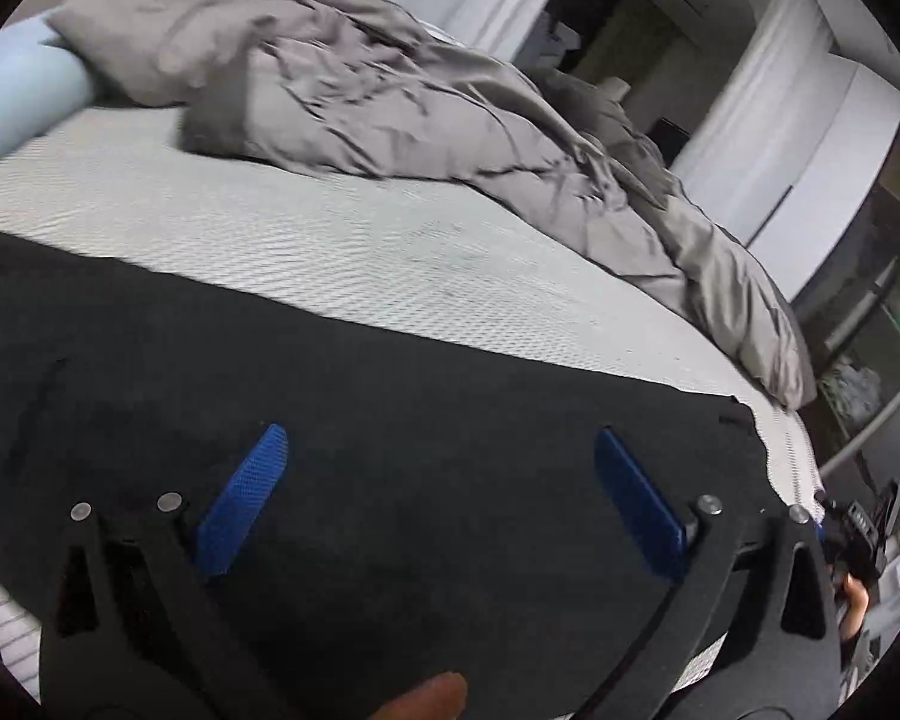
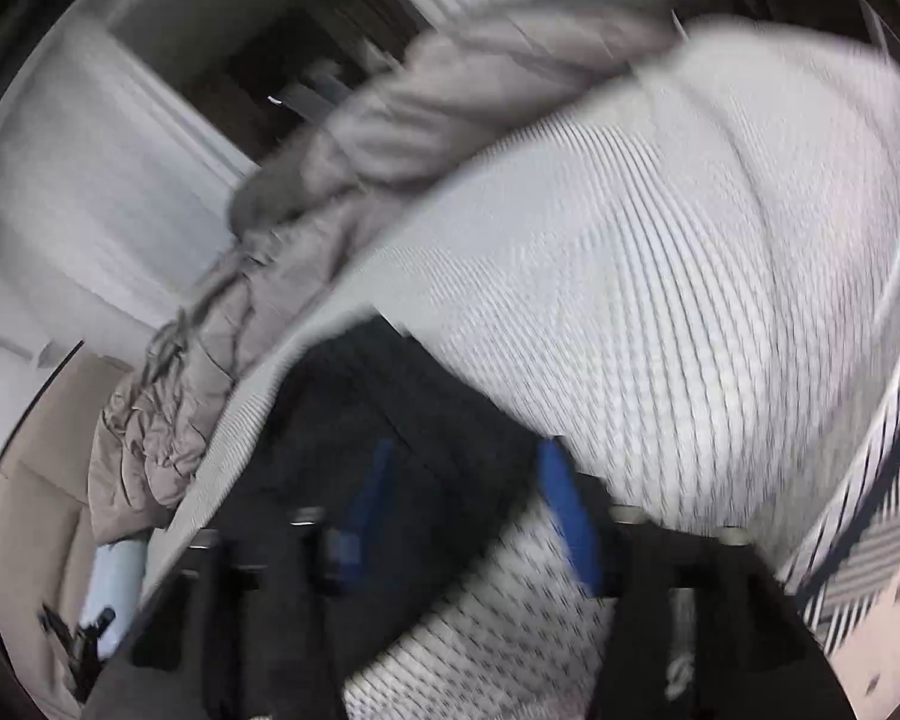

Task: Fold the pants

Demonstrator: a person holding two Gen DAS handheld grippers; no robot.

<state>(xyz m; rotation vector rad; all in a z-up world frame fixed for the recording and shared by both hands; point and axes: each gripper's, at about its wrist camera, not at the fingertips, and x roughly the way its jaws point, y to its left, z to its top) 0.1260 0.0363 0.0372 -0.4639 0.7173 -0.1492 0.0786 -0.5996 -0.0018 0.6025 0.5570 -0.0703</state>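
The left gripper [image 1: 444, 498], a black two-finger tool with blue ribbed pads [image 1: 240, 501], fills the bottom of its wrist view. Its jaws stand wide apart, one pad far to the left and the other far to the right, with nothing pinched between them. It angles downward. A bare fingertip [image 1: 429, 697] of the person's hand shows at the bottom edge, behind the black frame.

The right gripper [image 2: 468, 516], of the same black build with blue pads [image 2: 567, 516], appears blurred in its own view. Its jaws are parted to a middling width, and neither pad clamps anything. It also tilts downward.
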